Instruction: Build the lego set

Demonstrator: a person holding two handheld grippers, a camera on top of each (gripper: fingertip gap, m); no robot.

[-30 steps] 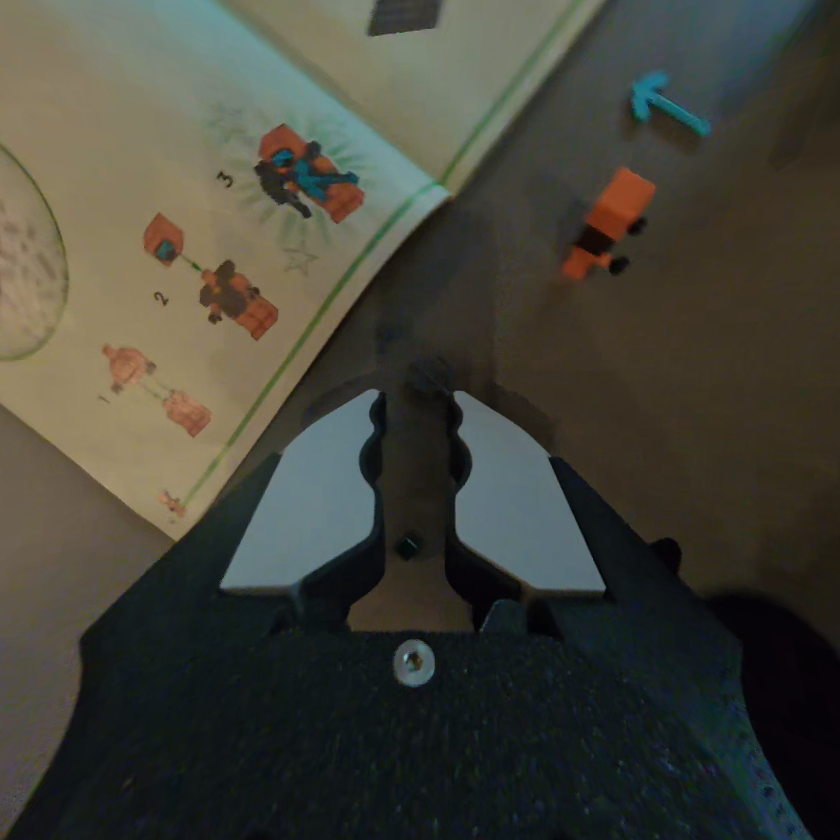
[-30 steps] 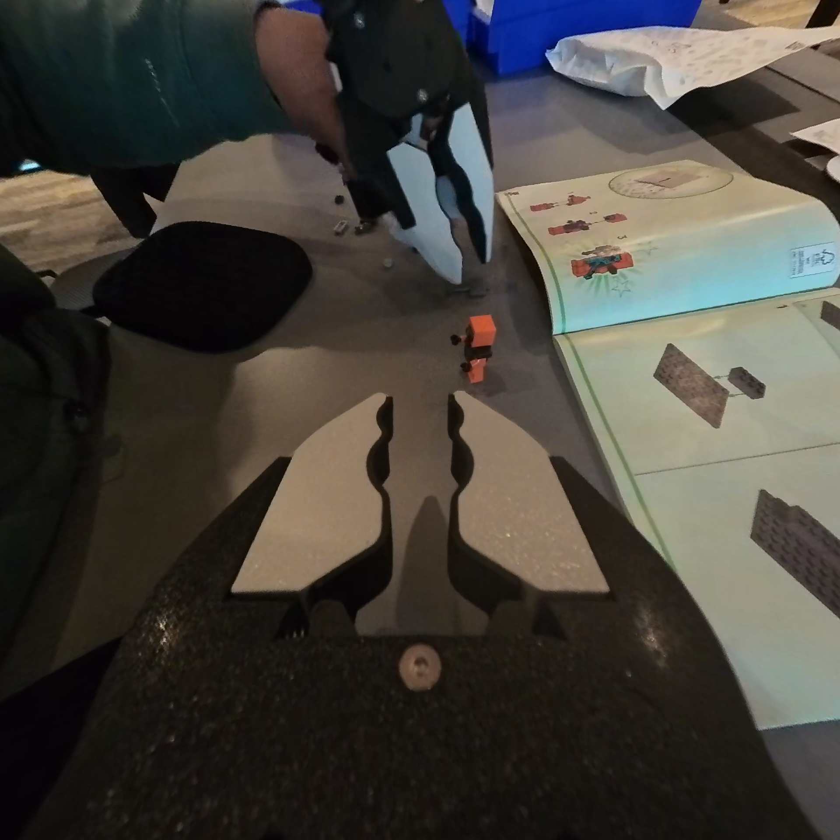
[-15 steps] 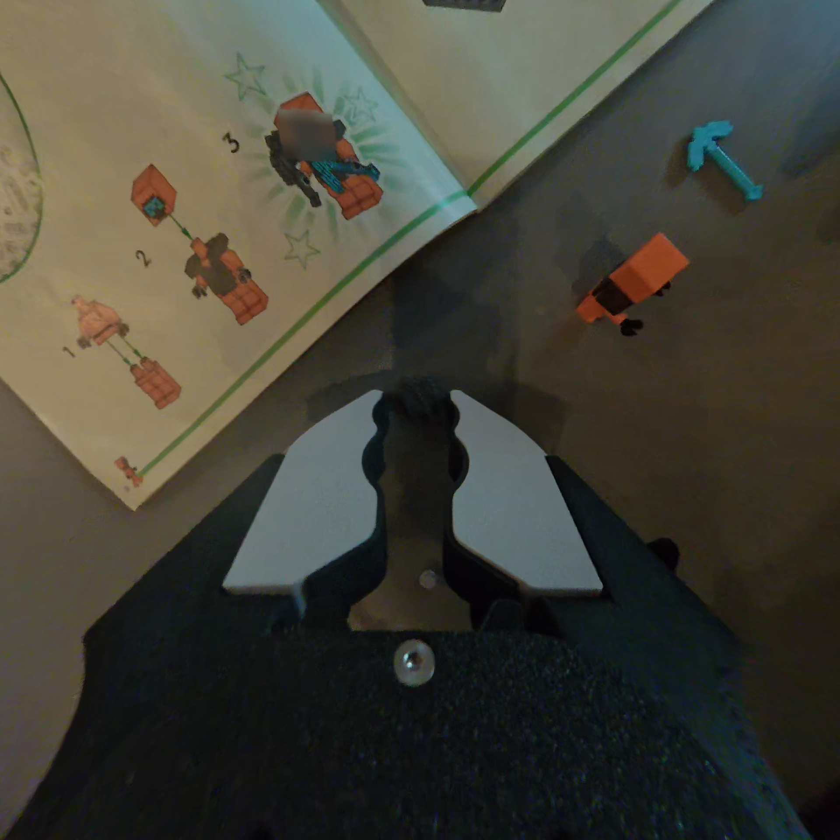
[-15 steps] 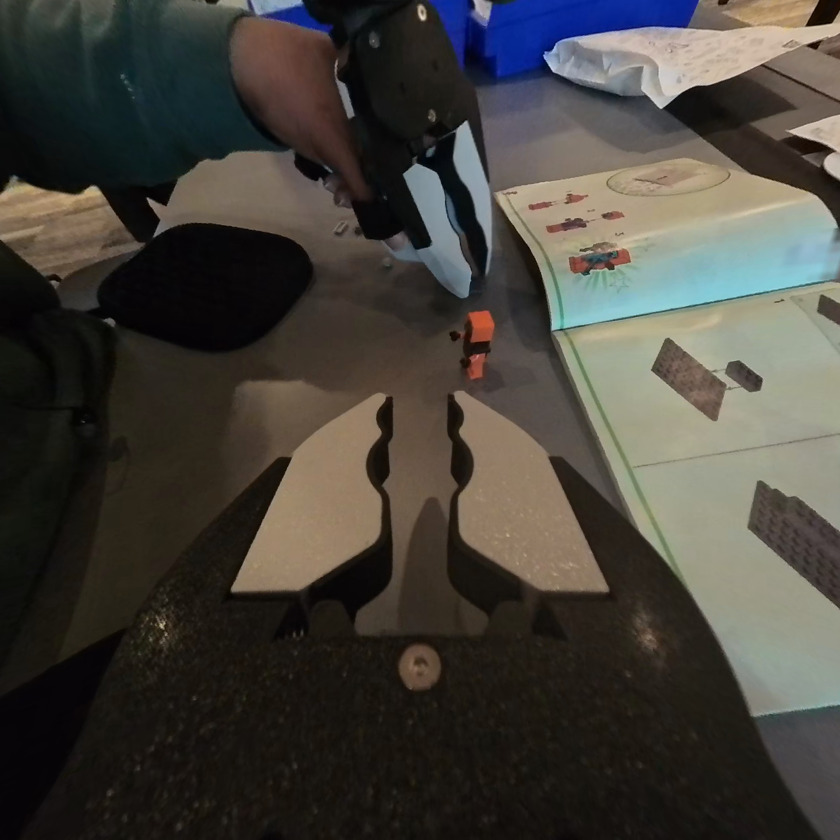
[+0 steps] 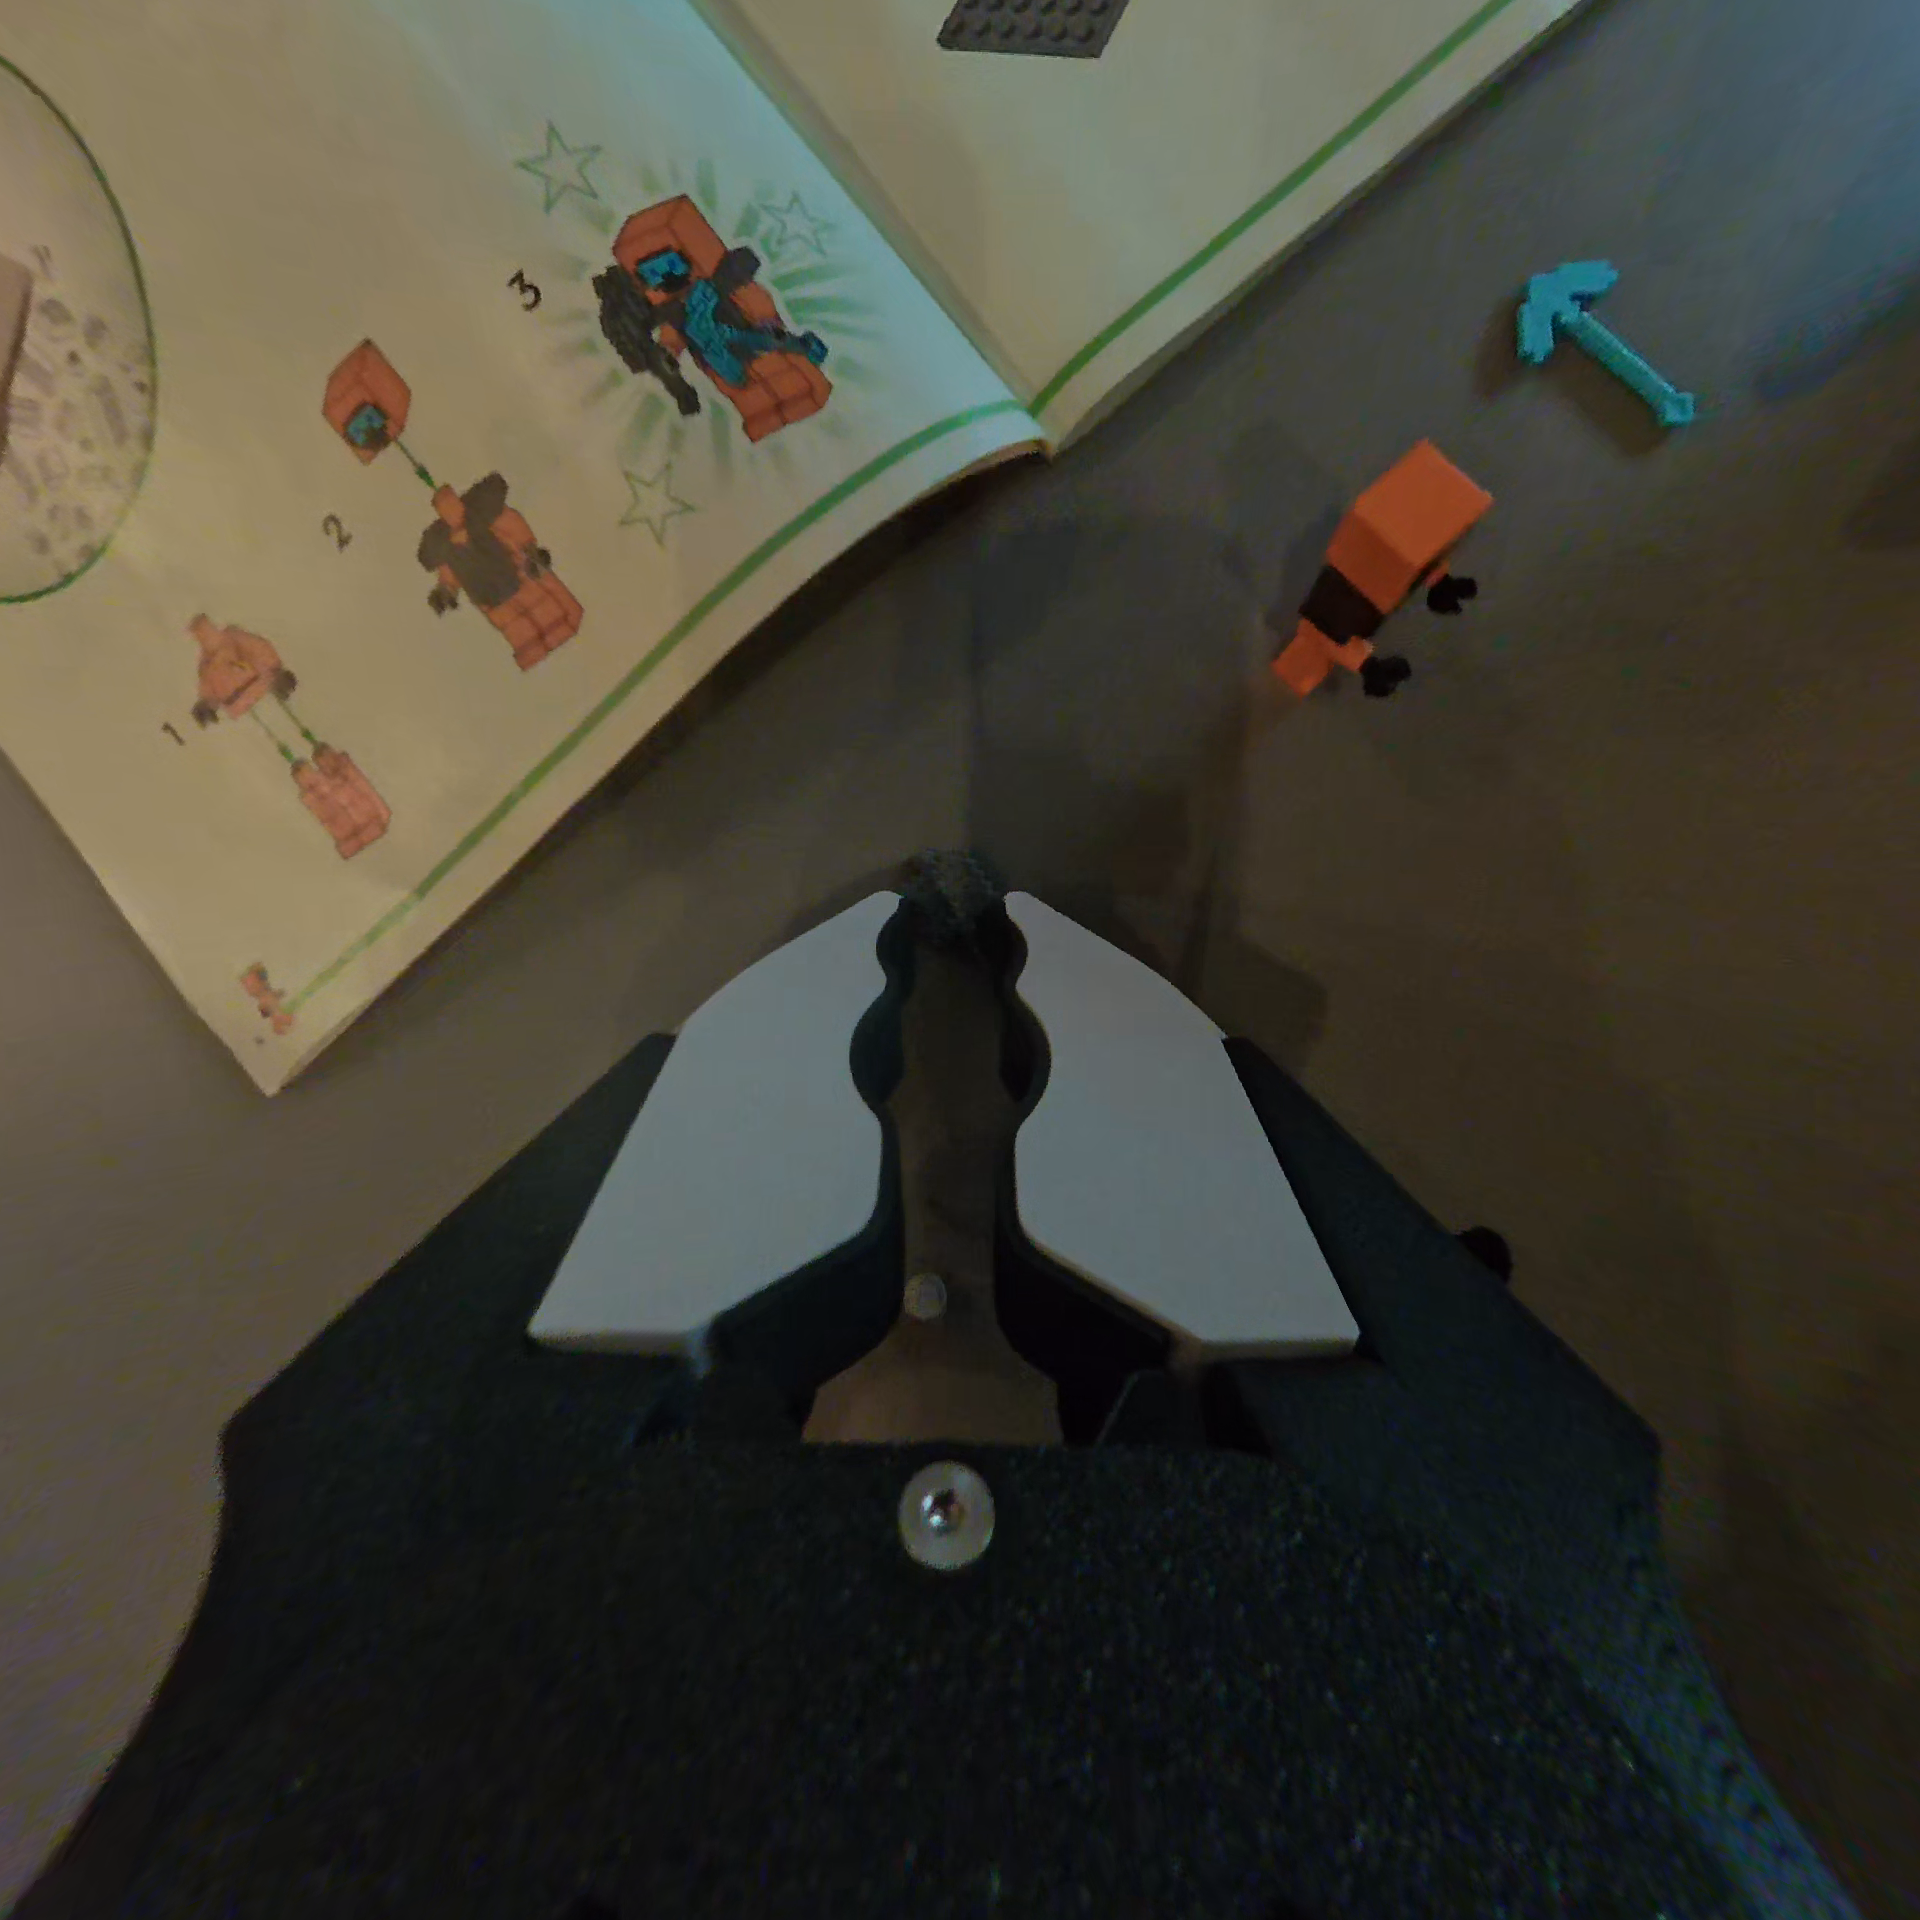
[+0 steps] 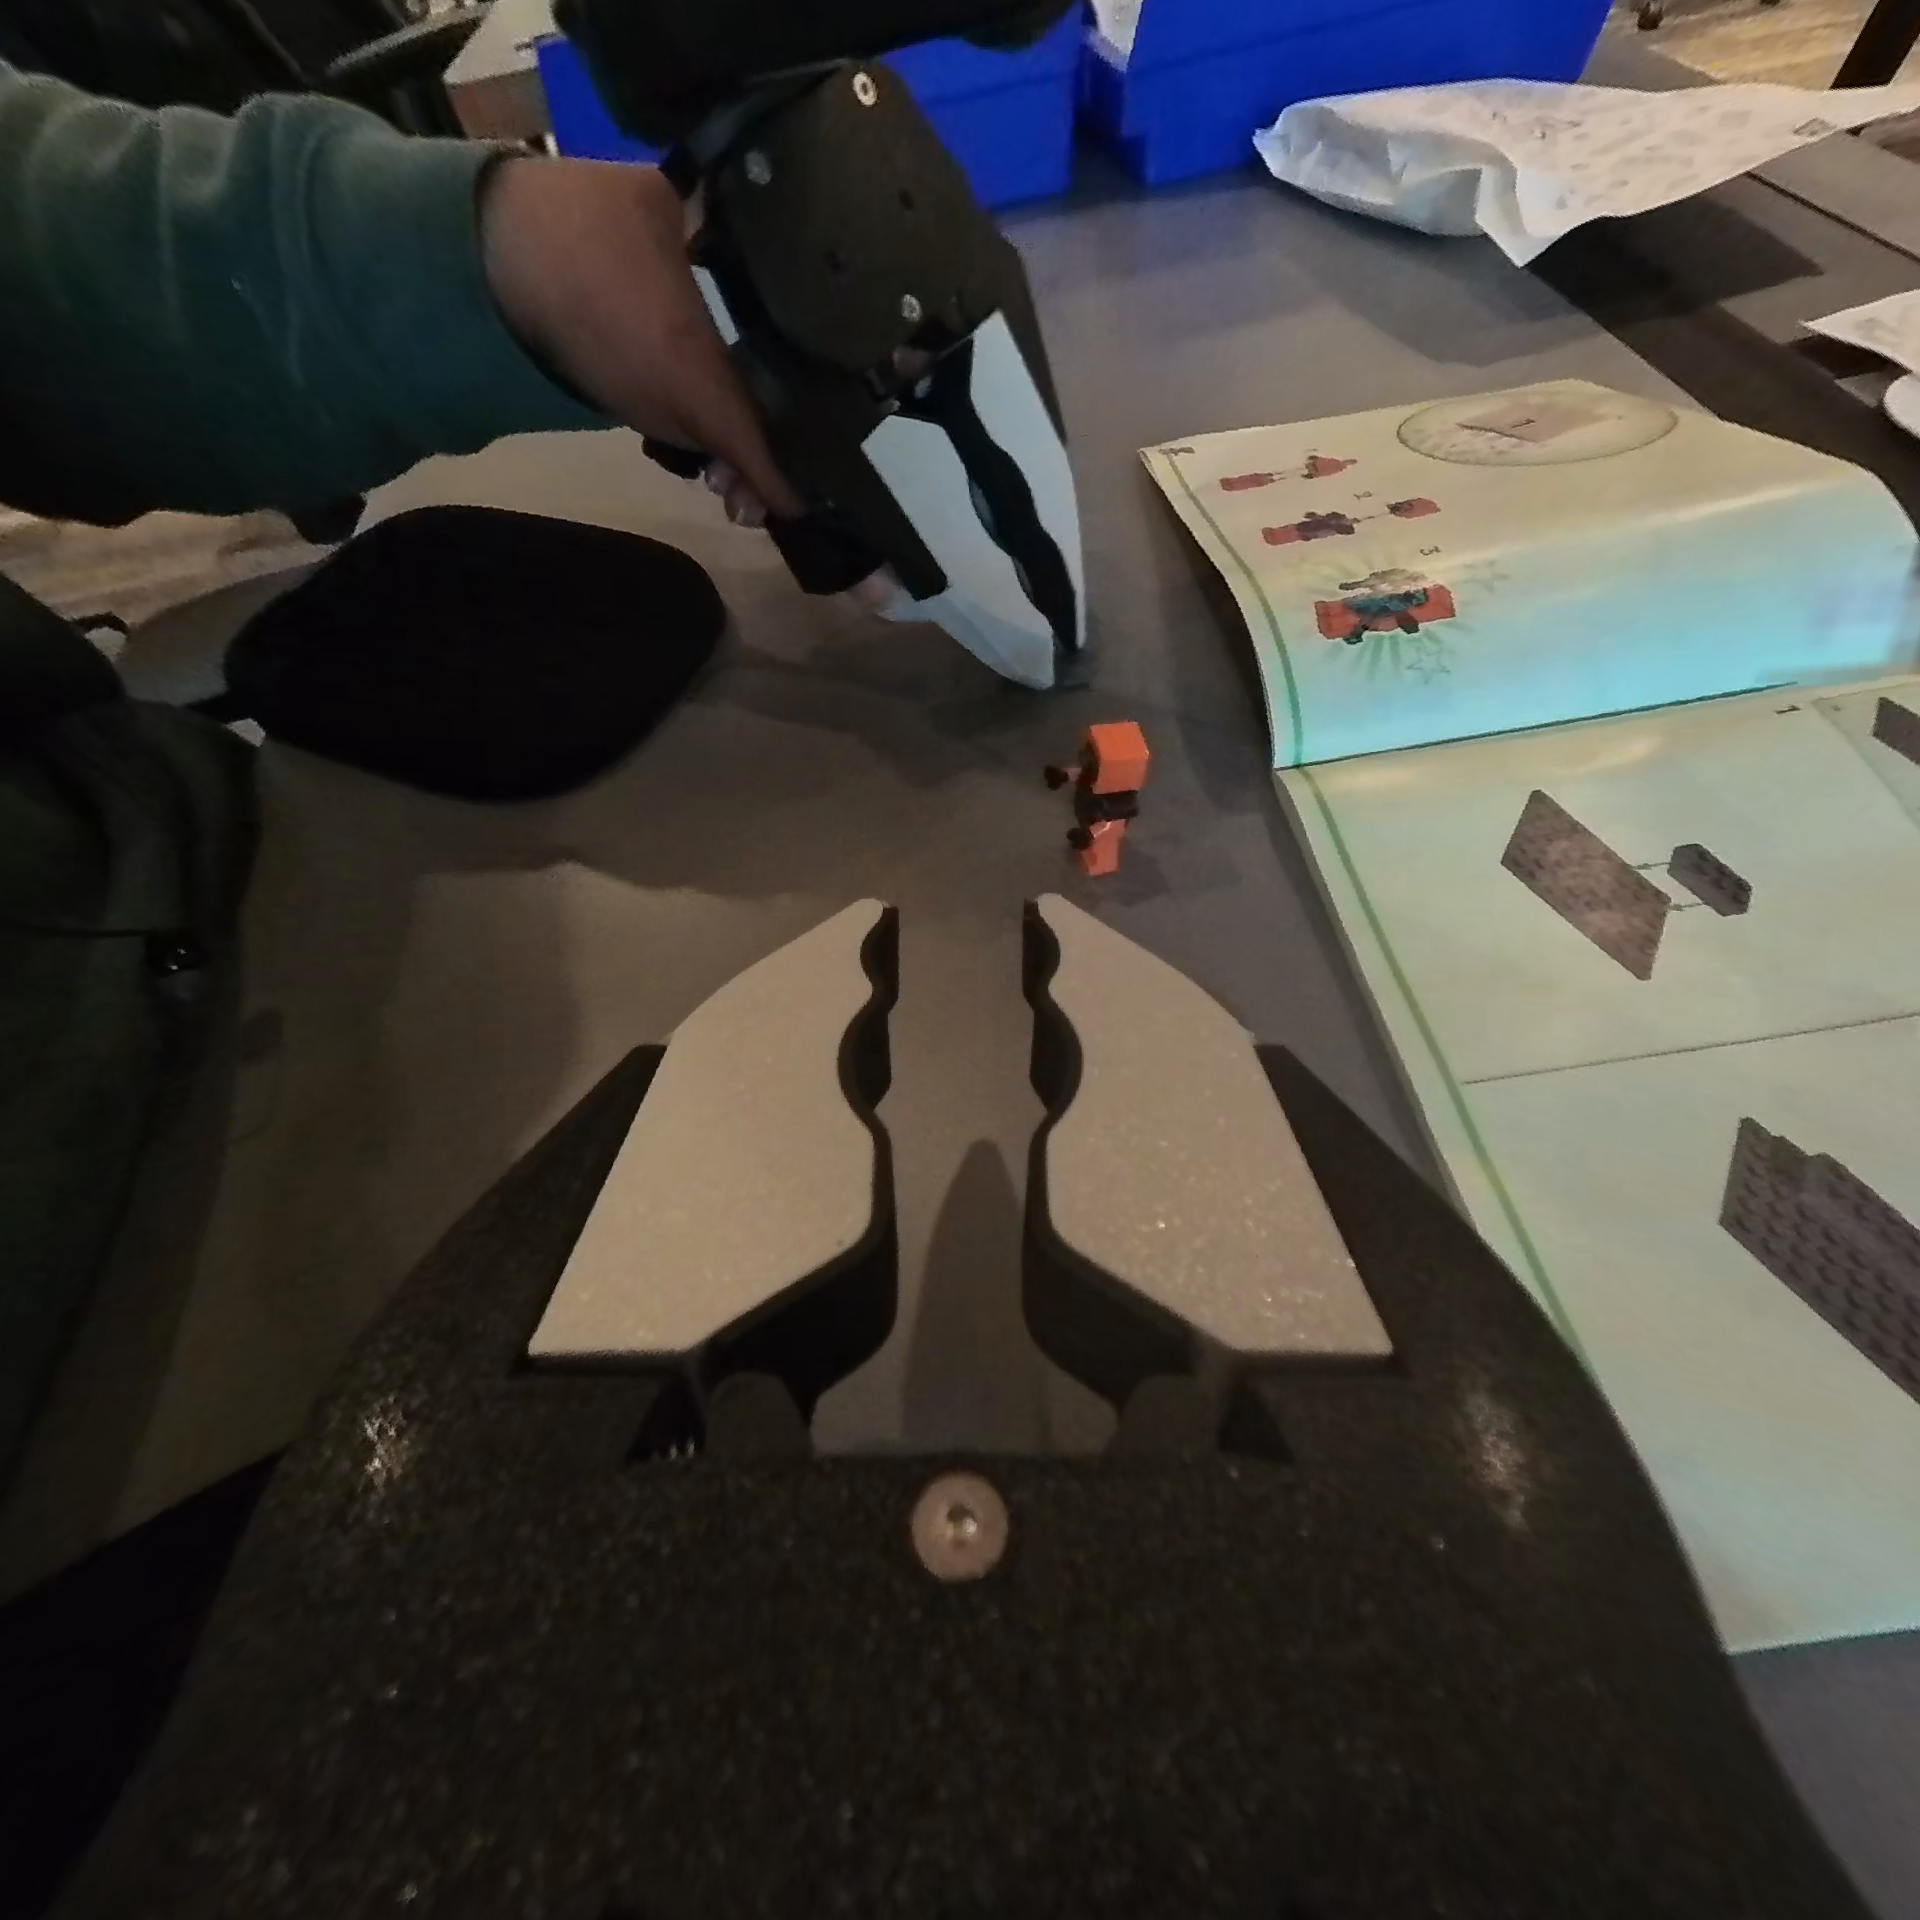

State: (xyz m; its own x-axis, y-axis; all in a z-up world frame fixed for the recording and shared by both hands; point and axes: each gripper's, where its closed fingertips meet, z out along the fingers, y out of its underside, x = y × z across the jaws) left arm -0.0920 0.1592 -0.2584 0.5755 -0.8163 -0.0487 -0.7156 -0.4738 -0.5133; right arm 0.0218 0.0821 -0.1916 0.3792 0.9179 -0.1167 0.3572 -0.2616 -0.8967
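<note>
My left gripper points down at the grey table and its tips are shut on a small dark textured lego piece. It also shows in the right wrist view, tips on the table just behind the orange figure. The orange and black lego figure lies on the table to the right of my left gripper; it also shows in the right wrist view. A teal pickaxe lies beyond it. My right gripper is open and empty, low over the table, short of the figure.
An open instruction booklet lies to the left of my left gripper, and on the right in the right wrist view. A black pad, blue bins and a crumpled white paper sit farther off. A small pale stud lies between my left fingers. There is about 15 centimeters between the tips of the two grippers. My right gripper's tips are some 7 centimeters from the teal pickaxe.
My left gripper has come down and forward onto the small dark piece and closed its tips on it. My right gripper has stayed open and almost still.
</note>
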